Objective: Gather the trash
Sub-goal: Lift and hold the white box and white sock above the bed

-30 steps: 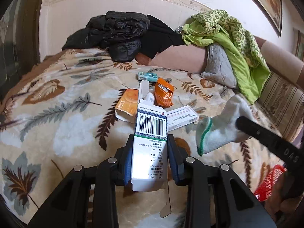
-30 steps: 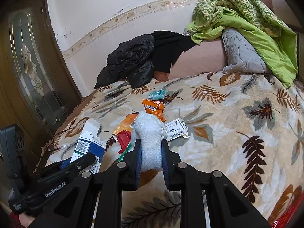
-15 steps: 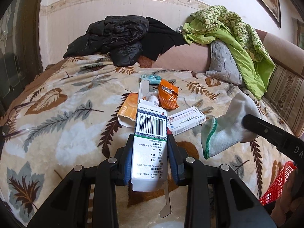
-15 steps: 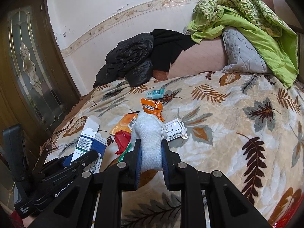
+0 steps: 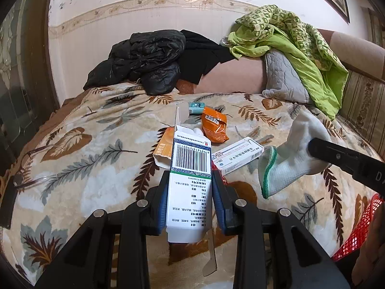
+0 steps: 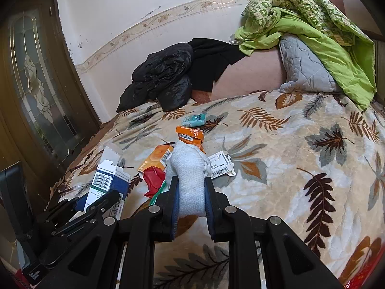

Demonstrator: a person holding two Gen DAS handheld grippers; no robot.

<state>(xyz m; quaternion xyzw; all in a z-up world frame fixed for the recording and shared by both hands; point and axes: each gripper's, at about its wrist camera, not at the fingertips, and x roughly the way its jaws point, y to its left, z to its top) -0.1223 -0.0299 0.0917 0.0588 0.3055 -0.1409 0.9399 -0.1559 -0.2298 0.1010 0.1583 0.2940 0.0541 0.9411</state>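
My left gripper (image 5: 190, 185) is shut on a white and blue medicine carton (image 5: 190, 178) with a barcode, held above the bed; it also shows in the right wrist view (image 6: 105, 183). My right gripper (image 6: 191, 187) is shut on a white sock (image 6: 190, 171) with a green cuff, seen at the right in the left wrist view (image 5: 293, 159). On the bed lie an orange wrapper (image 5: 214, 126), an orange box (image 5: 164, 147), a white pill box (image 5: 237, 155), a teal packet (image 5: 196, 107) and a red wrapper (image 6: 154, 178).
The leaf-patterned blanket (image 5: 84, 149) covers the bed. A black jacket (image 5: 149, 60), a grey pillow (image 5: 281, 77) and a green quilt (image 5: 300, 45) lie at the back. A red mesh basket (image 5: 358, 231) sits at the lower right. A glass door (image 6: 36, 84) stands left.
Both grippers have lifted and drawn back slightly from the trash pile, each keeping hold of its item. The items on the bed have not moved.
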